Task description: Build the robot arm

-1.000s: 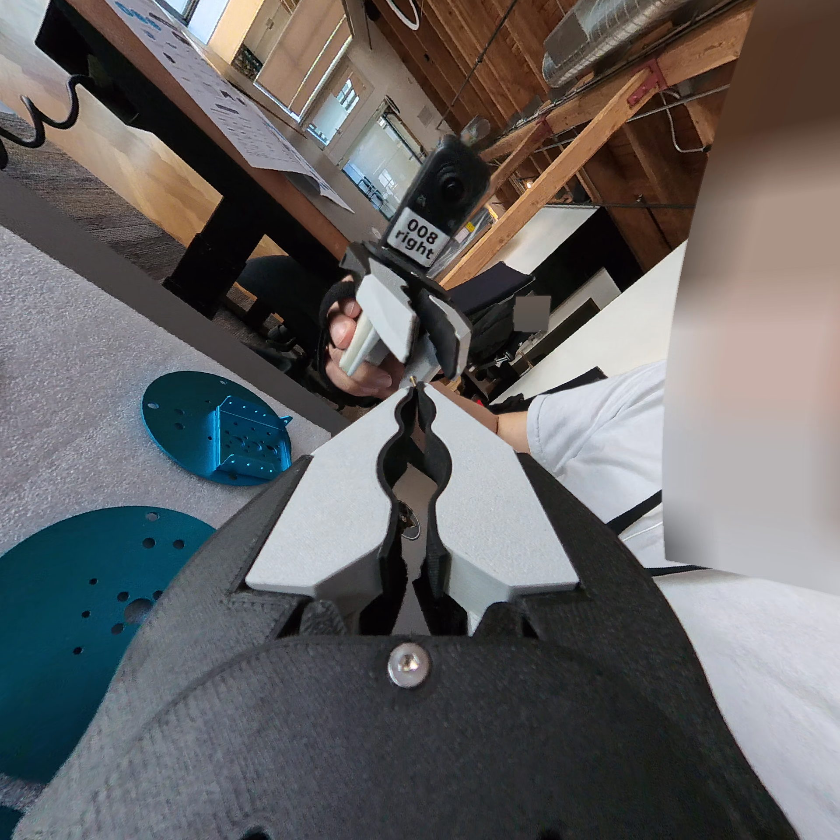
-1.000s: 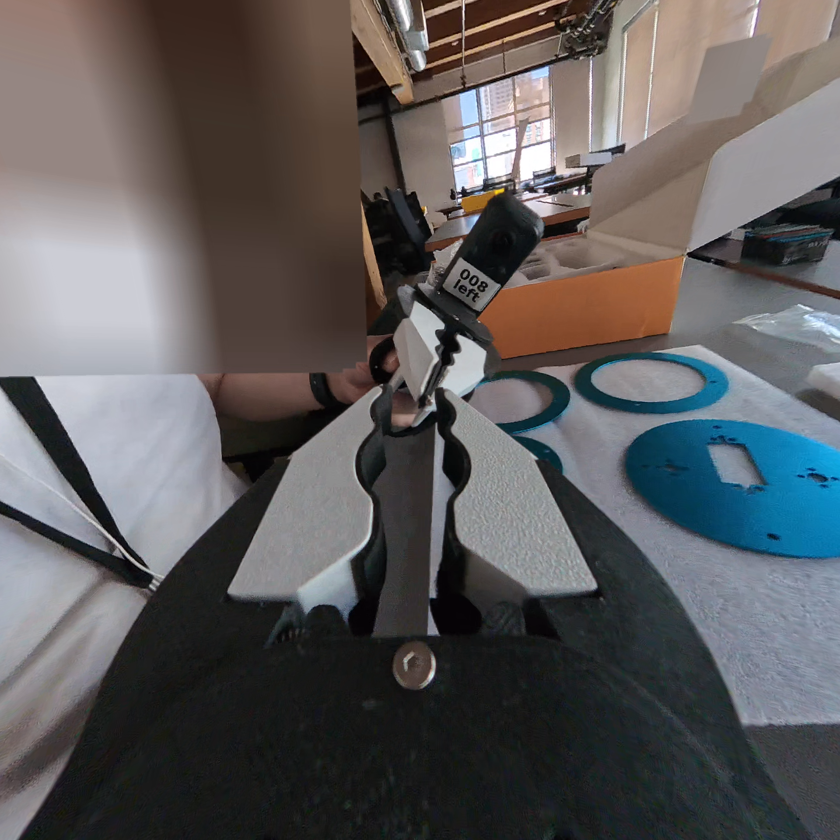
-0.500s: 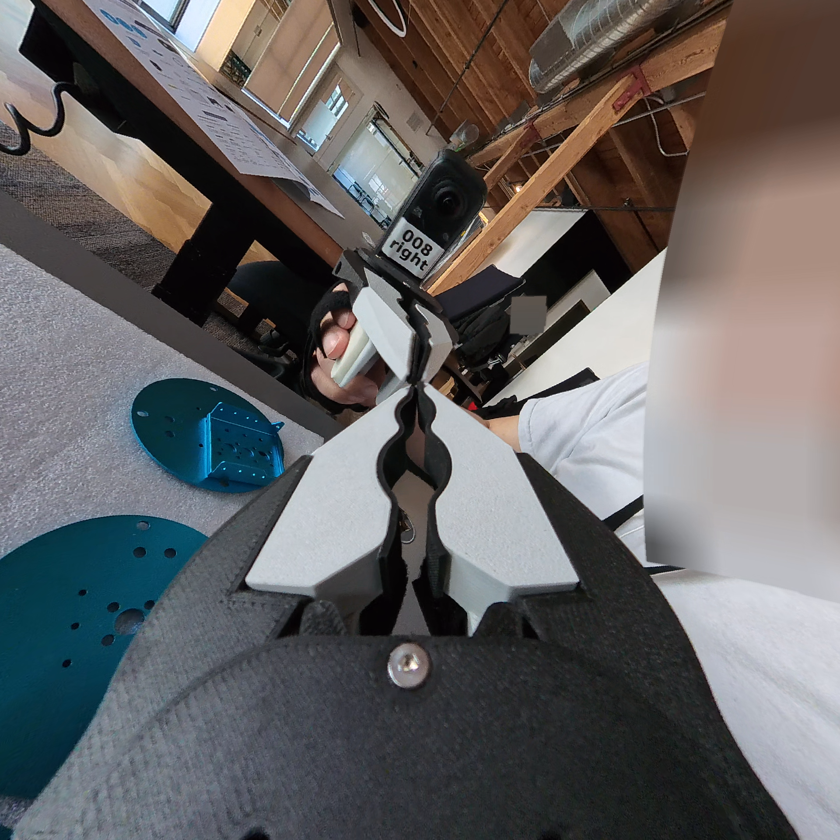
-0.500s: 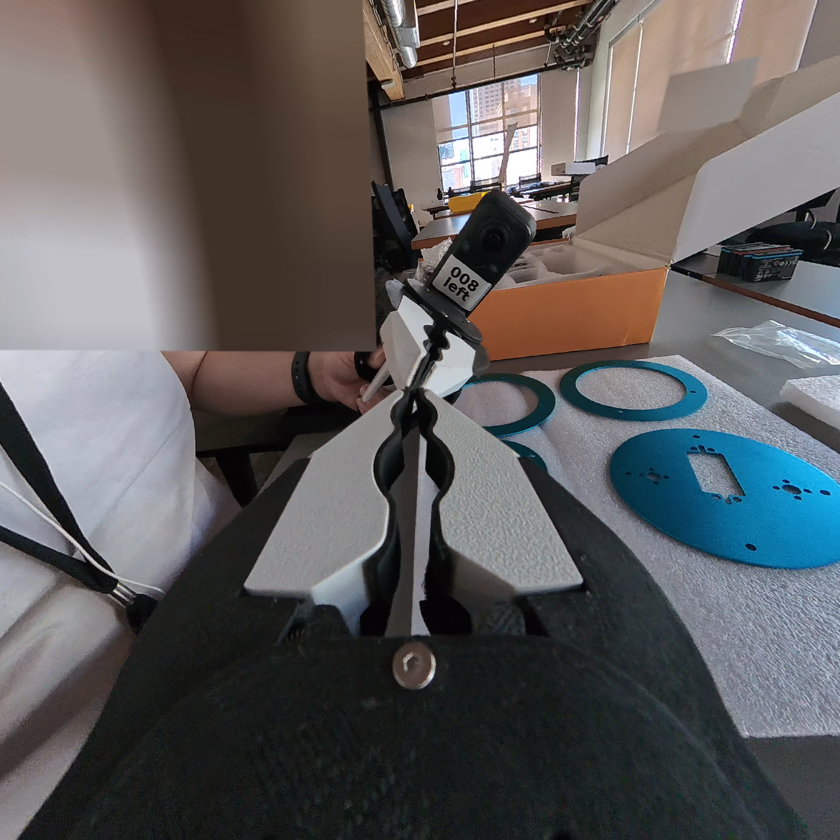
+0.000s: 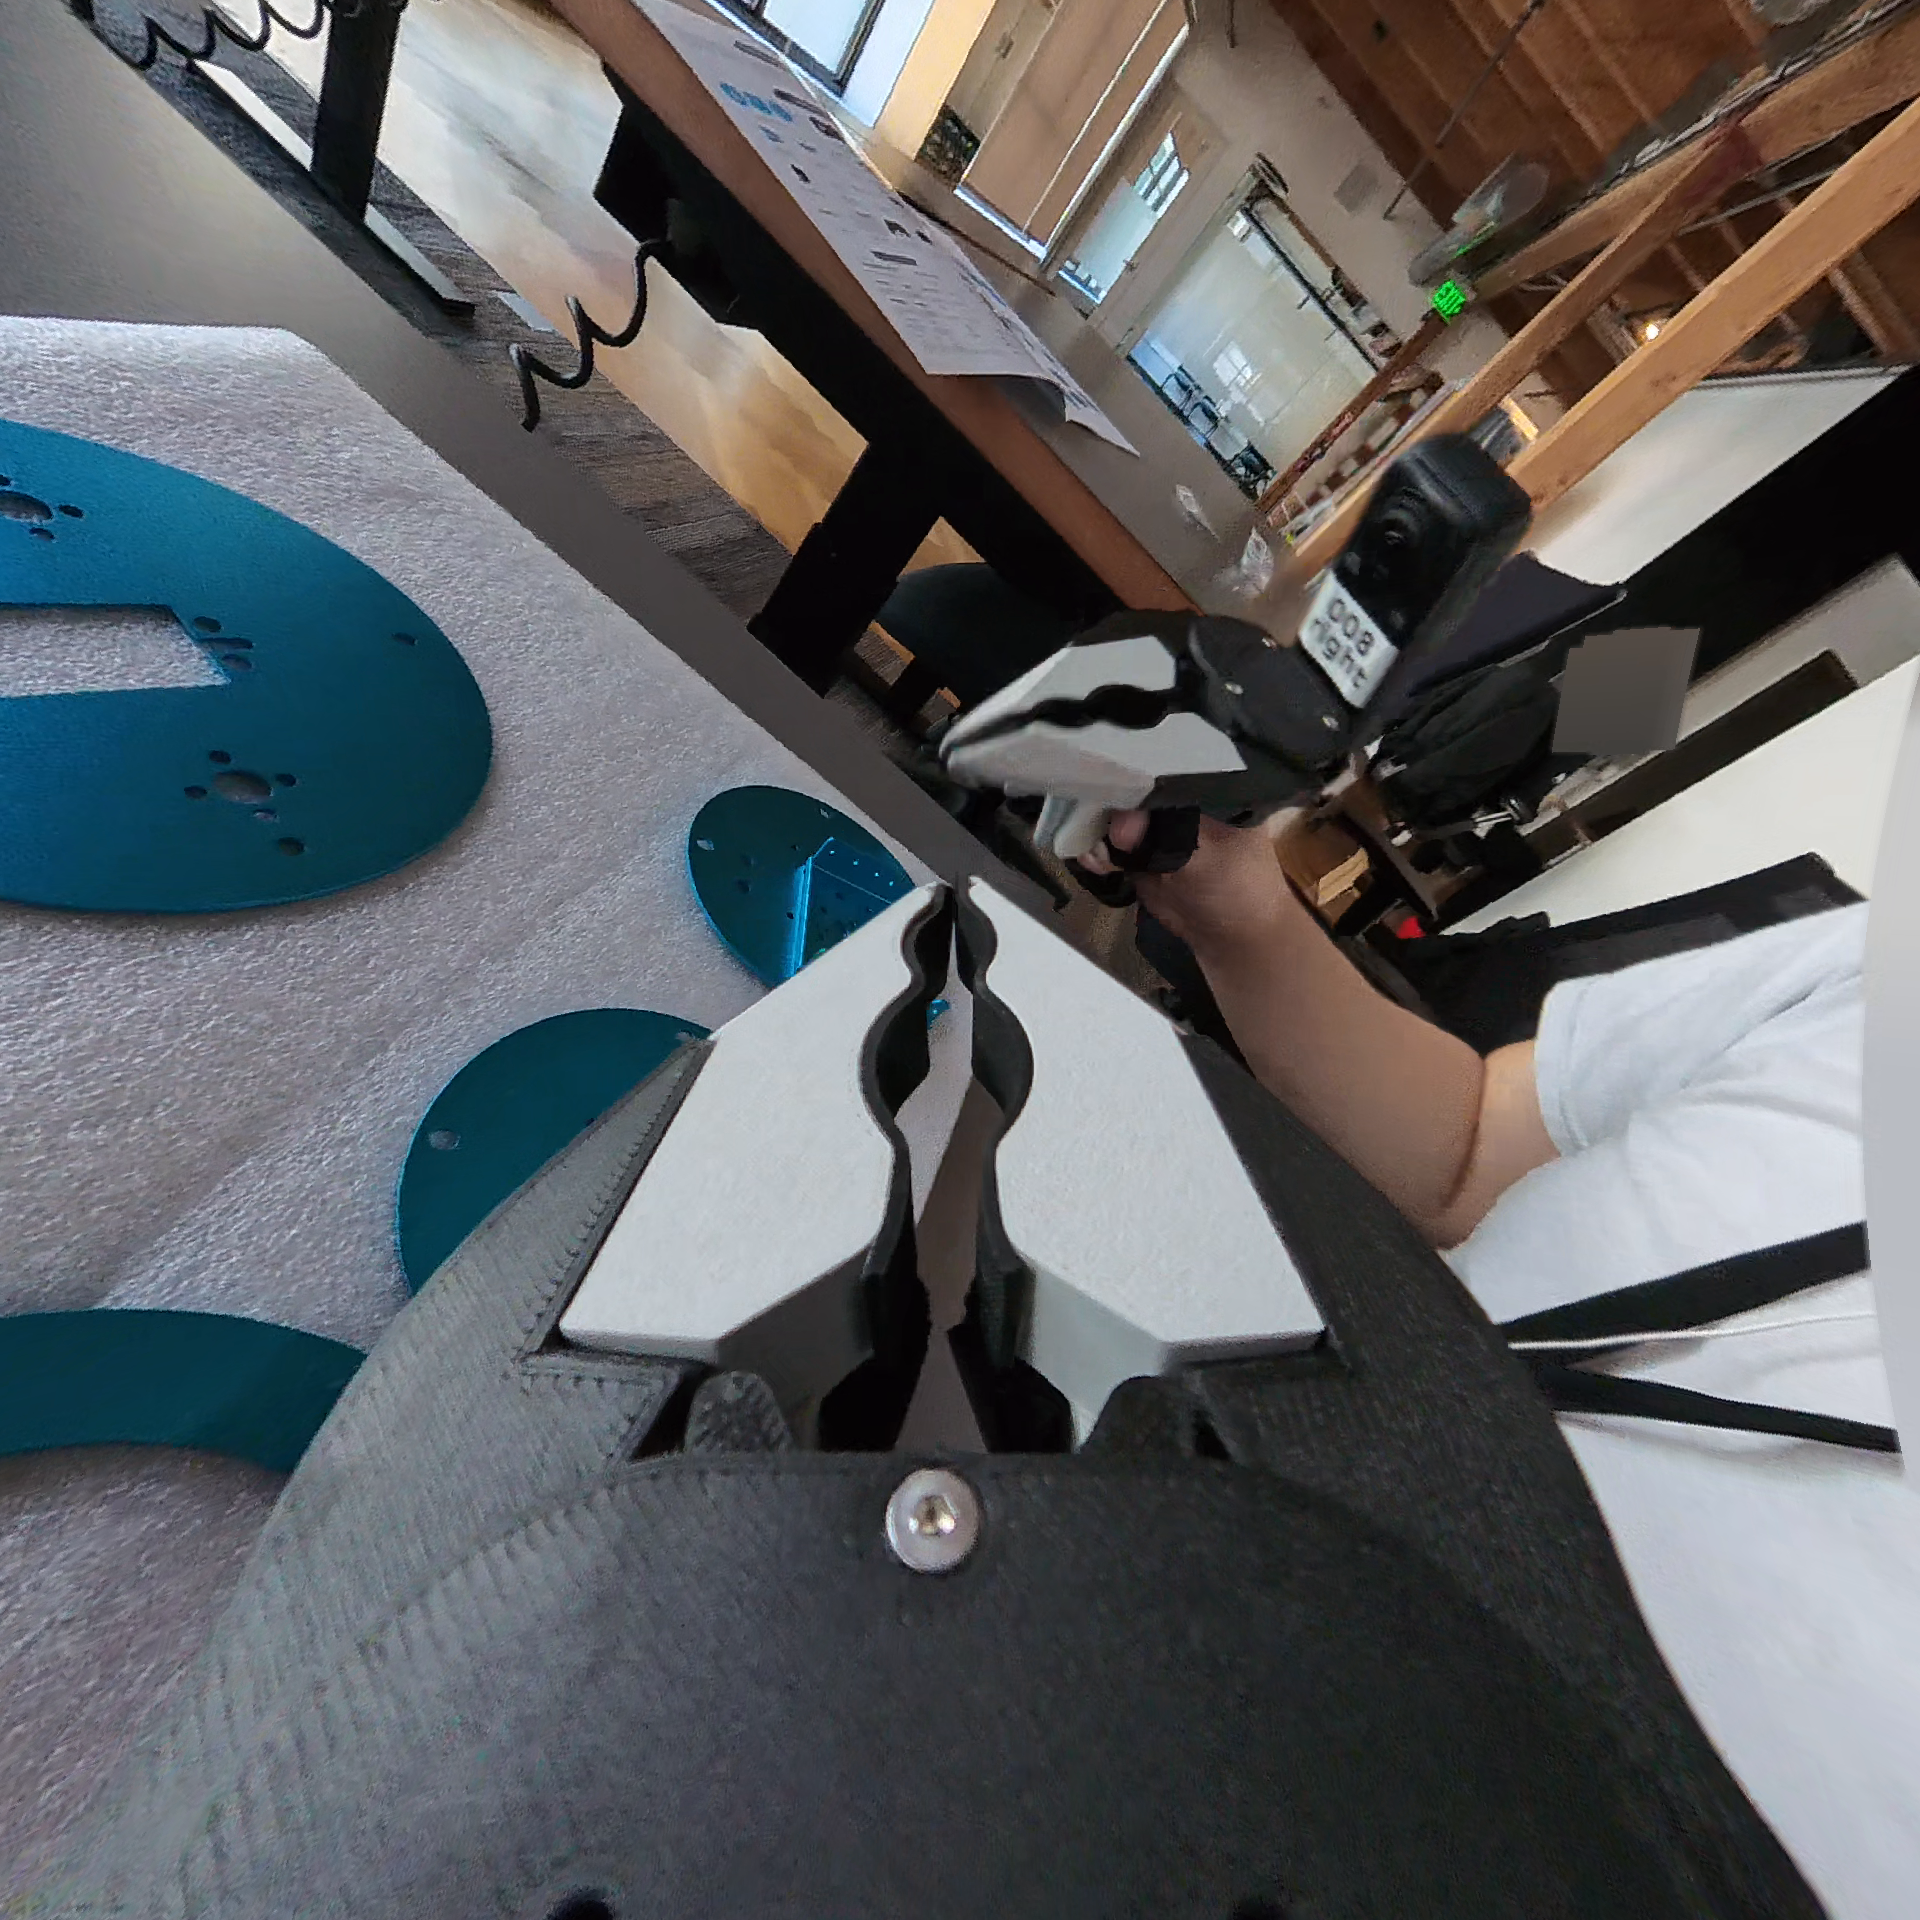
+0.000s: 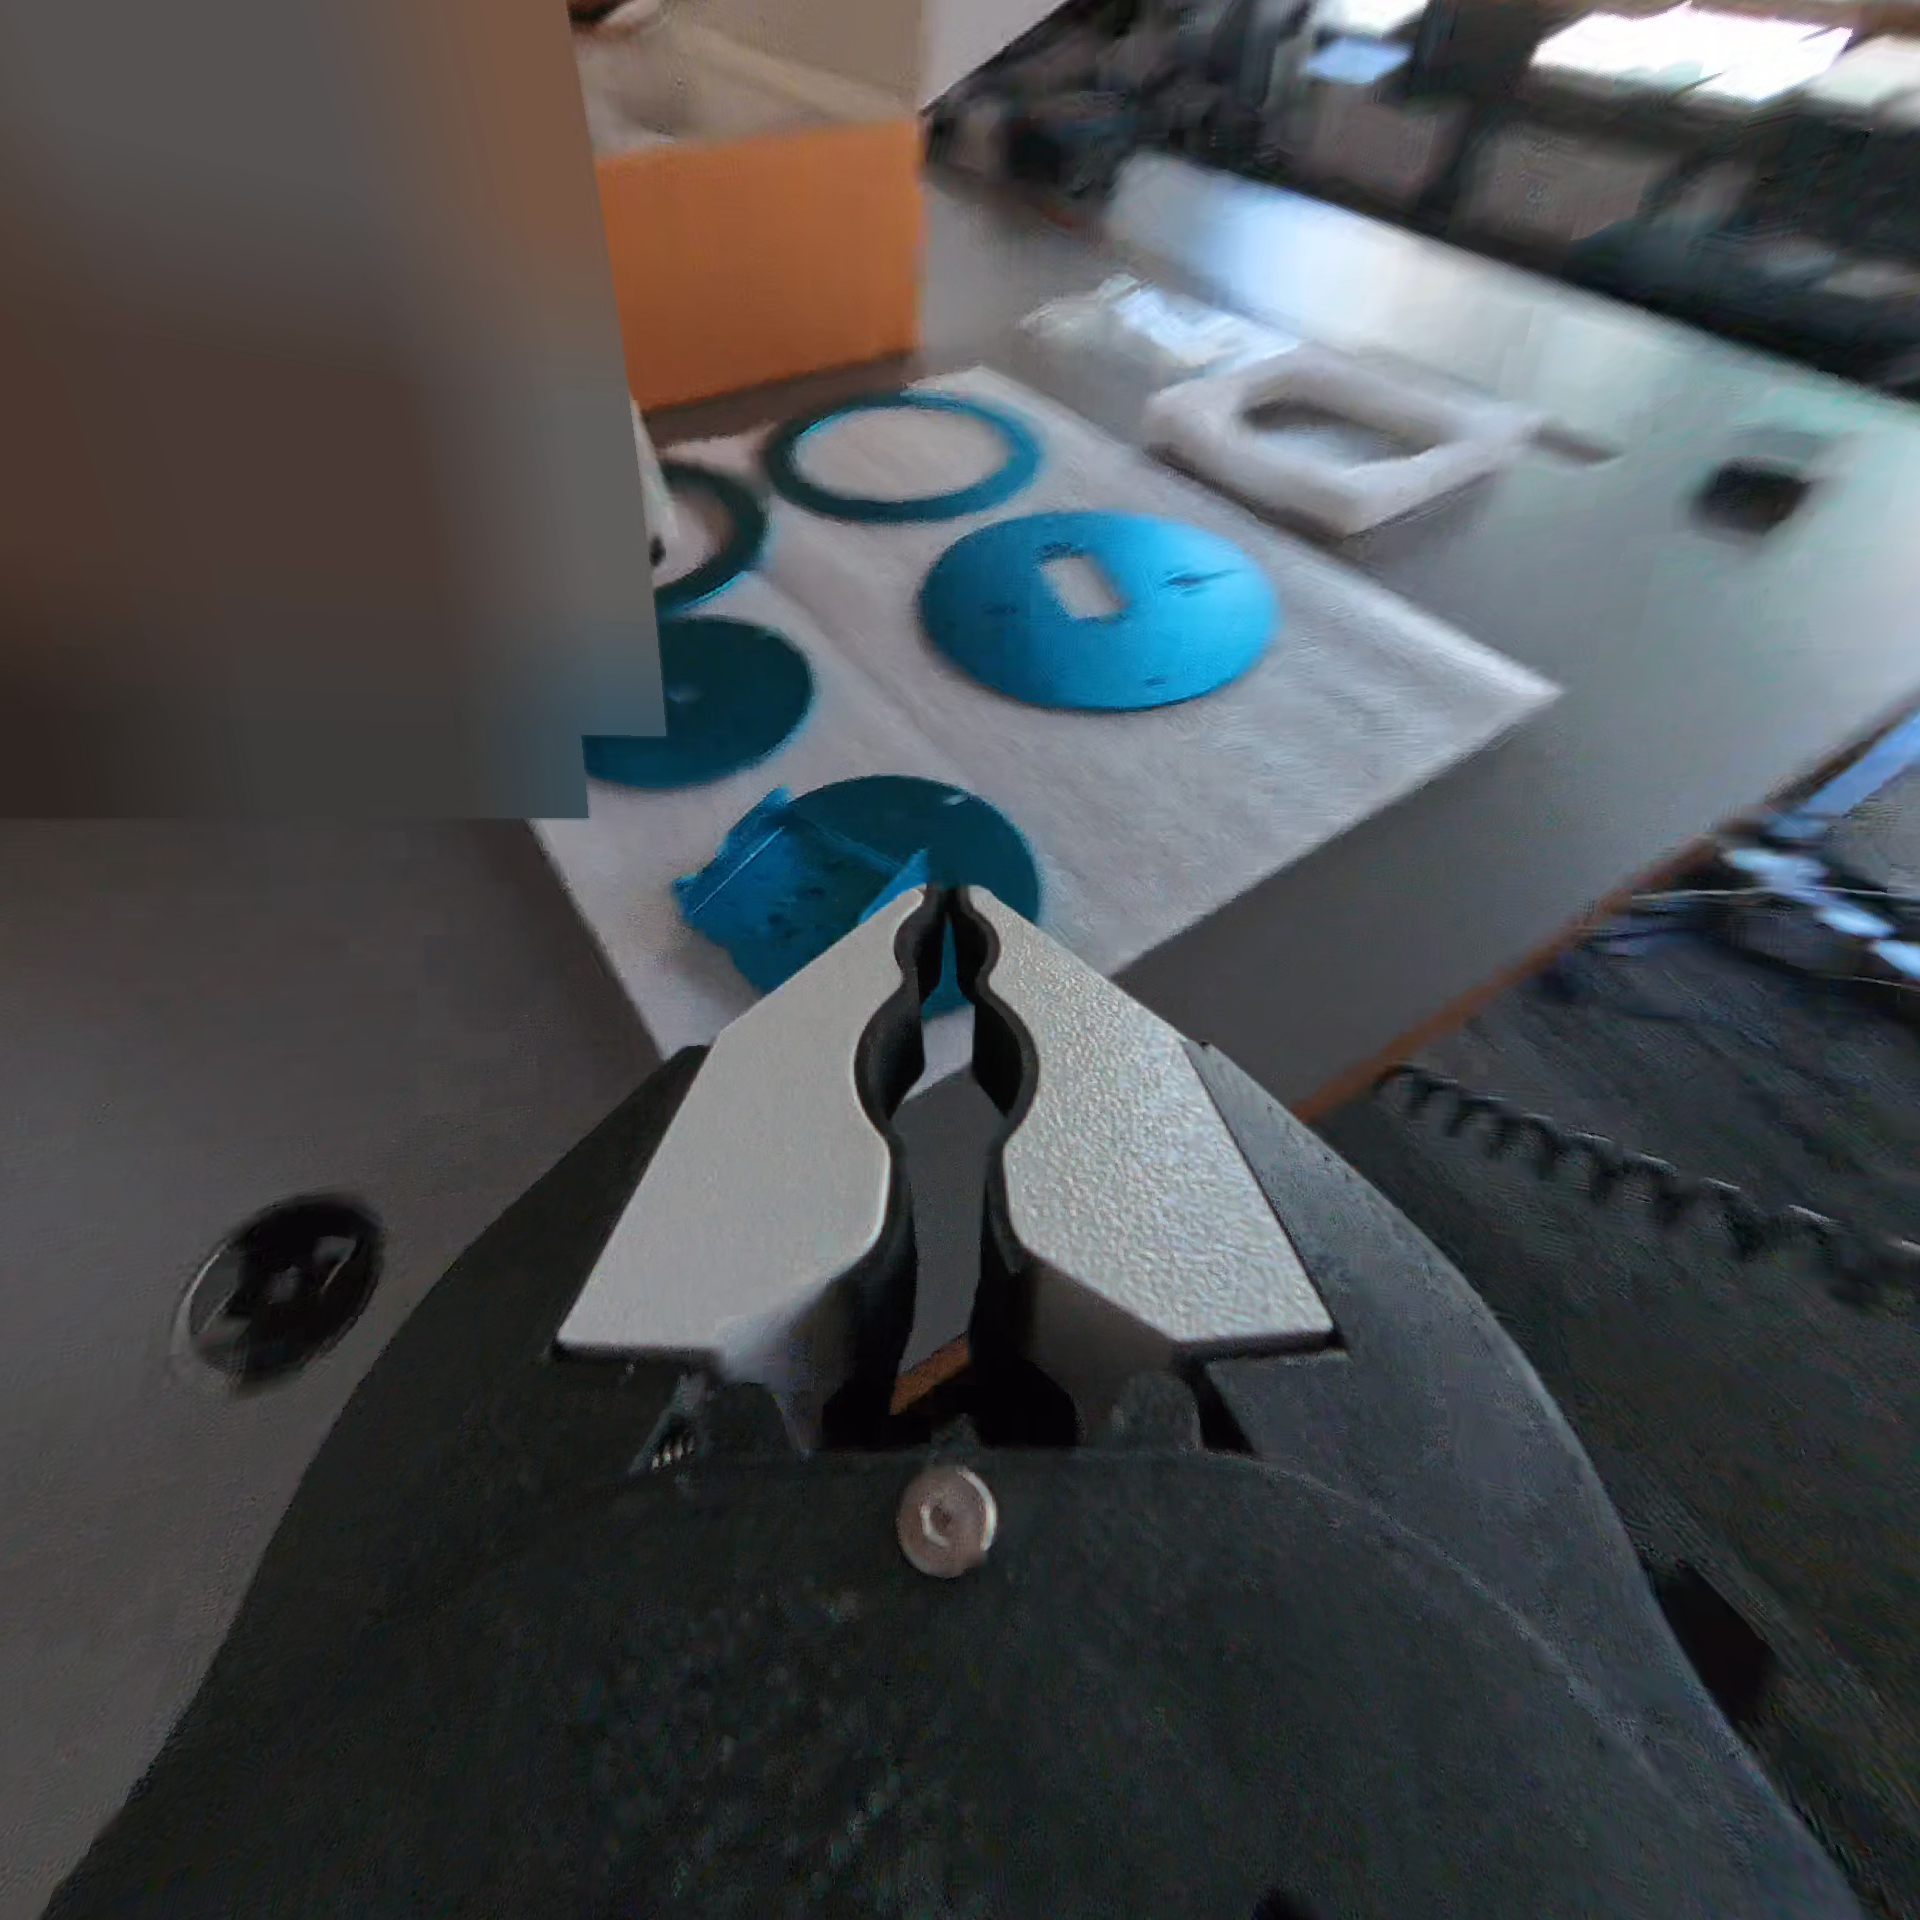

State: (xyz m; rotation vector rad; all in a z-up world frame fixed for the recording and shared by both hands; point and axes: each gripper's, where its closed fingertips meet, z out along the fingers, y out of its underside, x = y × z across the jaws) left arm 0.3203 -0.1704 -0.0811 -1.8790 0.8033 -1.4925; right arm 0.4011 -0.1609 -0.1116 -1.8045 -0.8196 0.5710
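Note:
My left gripper (image 5: 954,896) is shut, and nothing shows between its tips. It hangs over the near edge of a white foam sheet (image 5: 312,1039), just above a small blue disc with an upright bracket (image 5: 774,883). My right gripper (image 6: 943,896) is also shut. It points at the same disc with bracket (image 6: 831,873) from the other side. It also shows in the left wrist view (image 5: 961,743), held in a hand off the table edge, with its jaws together. The right wrist view is blurred by motion.
On the foam lie a large blue disc with a rectangular slot (image 5: 208,707) (image 6: 1101,613), a plain blue disc (image 5: 520,1122), and blue rings (image 6: 904,452) (image 5: 156,1382). An orange box (image 6: 769,281) and a white foam frame (image 6: 1340,436) stand behind. A person in a white shirt (image 5: 1714,1091) is at the right. The tips of one gripper are about 9 cm away from the tips of the other.
A second ago the grippers stood tip to tip in the air and the right one's jaws closed at the left's tip. Both have since swung apart and down toward the foam sheet.

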